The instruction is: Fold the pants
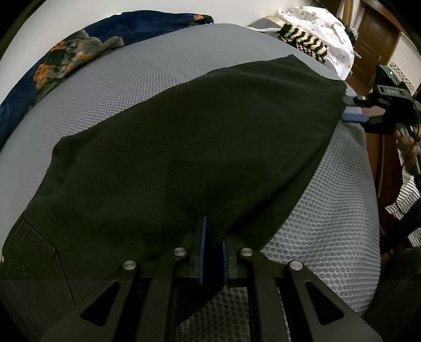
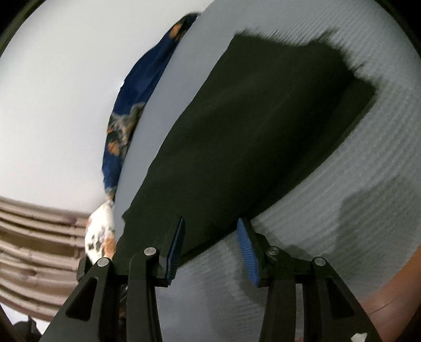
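Note:
Black pants (image 1: 184, 147) lie flat and lengthwise on a grey mesh mattress (image 1: 136, 73), with a back pocket (image 1: 29, 252) at the lower left. My left gripper (image 1: 213, 232) is shut on the near edge of the pants, dark cloth pinched between its blue pads. My right gripper (image 1: 351, 109) sits at the far right corner of the pants, held by a person's hand (image 1: 407, 147). In the right wrist view the right gripper (image 2: 210, 221) stands open. The hem of the pants (image 2: 250, 136) lies between its fingertips, and the pads do not press on it.
A blue floral blanket (image 1: 65, 58) is bunched along the mattress's far side by the white wall. A striped knitted piece (image 1: 307, 42) and a white dotted cloth (image 1: 323, 23) lie at the far right end. A wooden door (image 1: 373, 34) stands beyond. Beige curtains (image 2: 31, 236) hang at the left.

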Available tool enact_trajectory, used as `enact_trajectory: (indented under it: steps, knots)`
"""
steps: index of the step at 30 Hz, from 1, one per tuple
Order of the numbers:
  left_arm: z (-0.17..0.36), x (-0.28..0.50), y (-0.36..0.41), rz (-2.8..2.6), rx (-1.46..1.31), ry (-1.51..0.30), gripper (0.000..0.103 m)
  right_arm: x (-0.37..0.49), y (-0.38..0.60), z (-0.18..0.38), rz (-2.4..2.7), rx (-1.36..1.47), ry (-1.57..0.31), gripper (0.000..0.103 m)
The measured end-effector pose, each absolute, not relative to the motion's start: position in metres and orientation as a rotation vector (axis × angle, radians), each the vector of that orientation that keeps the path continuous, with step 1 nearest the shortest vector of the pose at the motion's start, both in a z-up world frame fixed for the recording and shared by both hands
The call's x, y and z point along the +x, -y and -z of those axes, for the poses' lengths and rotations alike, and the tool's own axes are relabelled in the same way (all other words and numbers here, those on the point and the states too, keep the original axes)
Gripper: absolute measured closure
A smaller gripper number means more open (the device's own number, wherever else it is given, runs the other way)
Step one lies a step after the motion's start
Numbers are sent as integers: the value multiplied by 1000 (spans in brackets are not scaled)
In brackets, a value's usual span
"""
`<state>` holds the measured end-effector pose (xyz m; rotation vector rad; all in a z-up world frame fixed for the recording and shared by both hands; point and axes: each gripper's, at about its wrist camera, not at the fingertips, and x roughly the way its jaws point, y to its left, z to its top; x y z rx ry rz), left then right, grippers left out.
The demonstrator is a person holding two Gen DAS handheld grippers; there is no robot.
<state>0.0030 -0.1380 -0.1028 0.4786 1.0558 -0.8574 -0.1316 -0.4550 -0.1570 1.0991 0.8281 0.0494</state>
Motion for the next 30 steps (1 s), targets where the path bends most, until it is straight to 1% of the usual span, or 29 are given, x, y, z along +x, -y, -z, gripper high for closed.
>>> enact_trajectory:
  steps: [4, 6, 9, 14, 16, 19, 23, 24, 28, 30]
  knots:
    - [100, 5, 136, 862, 464, -1061, 92, -116, 424, 158, -163, 1095, -884, 63]
    - [99, 5, 135, 861, 458, -1063, 92, -110, 417, 151, -174, 1073, -882, 63]
    - [96, 6, 135, 860, 447, -1057, 92, -106, 409, 151, -260, 1144, -863, 62]
    - [91, 10, 131, 860, 422, -1057, 92, -86, 380, 162, -413, 1199, -946, 61]
    - [91, 11, 131, 860, 423, -1059, 92, -77, 366, 170, -437, 1217, -1005, 60]
    - [90, 10, 132, 861, 421, -1055, 92, -75, 360, 172, -417, 1213, -1003, 60]
    - [91, 8, 132, 867, 422, -1057, 92, -79, 384, 163, -282, 1212, -894, 60]
    - [92, 8, 131, 868, 420, -1059, 92, -86, 397, 158, -215, 1213, -842, 61]
    - [92, 8, 130, 864, 417, -1063, 92, -118, 437, 146, -39, 1207, -685, 71]
    - [93, 9, 131, 864, 422, -1067, 92, -139, 462, 140, 35, 1200, -625, 74]
